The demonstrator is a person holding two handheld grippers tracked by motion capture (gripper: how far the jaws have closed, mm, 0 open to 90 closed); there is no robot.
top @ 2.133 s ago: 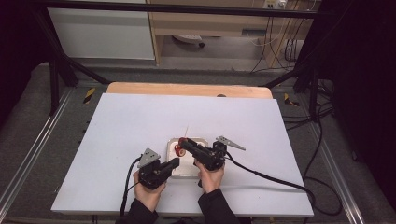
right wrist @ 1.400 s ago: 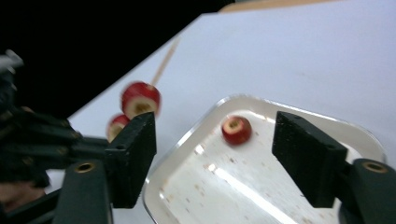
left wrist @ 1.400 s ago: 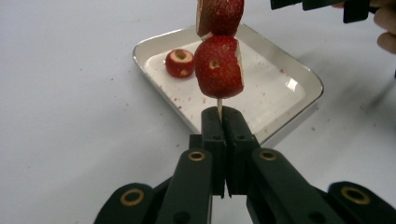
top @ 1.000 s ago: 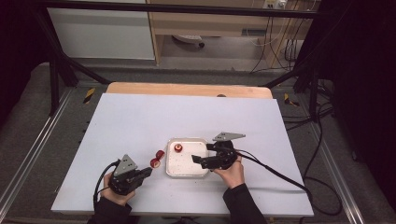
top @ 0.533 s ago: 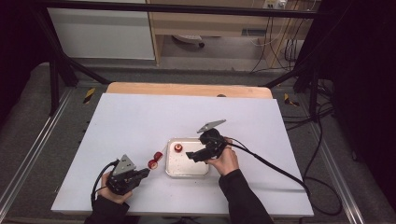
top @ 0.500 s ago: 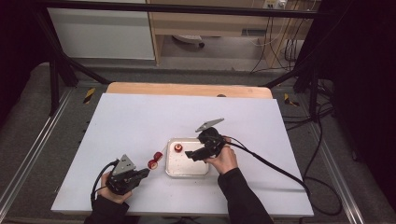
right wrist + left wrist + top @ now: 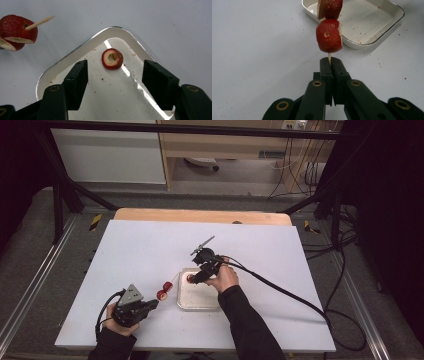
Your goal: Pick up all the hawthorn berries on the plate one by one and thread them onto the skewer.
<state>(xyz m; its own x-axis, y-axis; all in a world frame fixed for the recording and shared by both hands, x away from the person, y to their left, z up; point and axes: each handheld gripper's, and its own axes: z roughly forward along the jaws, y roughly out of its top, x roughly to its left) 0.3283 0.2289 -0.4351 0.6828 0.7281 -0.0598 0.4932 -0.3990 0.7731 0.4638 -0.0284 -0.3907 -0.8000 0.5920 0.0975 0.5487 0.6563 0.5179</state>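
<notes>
The landmark here was the white tray [image 7: 200, 301] sitting on the white table [image 7: 140, 250]. The left gripper [image 7: 331, 65] was held off to the tray's left-near side, its jaws pressed together on the bare end of a thin wooden skewer [image 7: 329, 57], so the skewer was clamped tight. Two red fruit pieces [image 7: 329, 35] were seen threaded on that skewer, one behind the other, and in the left gripper view the farther piece was seen lined up with the tray's near rim, though whether it actually touched could not be told. The pointed skewer tip was seen poking out past the fruit in the right gripper view. The right gripper [image 7: 115, 75] was held over the tray's far left corner with its jaws wide apart and nothing between them. A single red fruit ring [image 7: 112, 59] with a pale centre and a hole was seen lying flat inside the tray, close to that corner, just ahead of the open jaws. Little red crumbs were scattered across the tray floor.
</notes>
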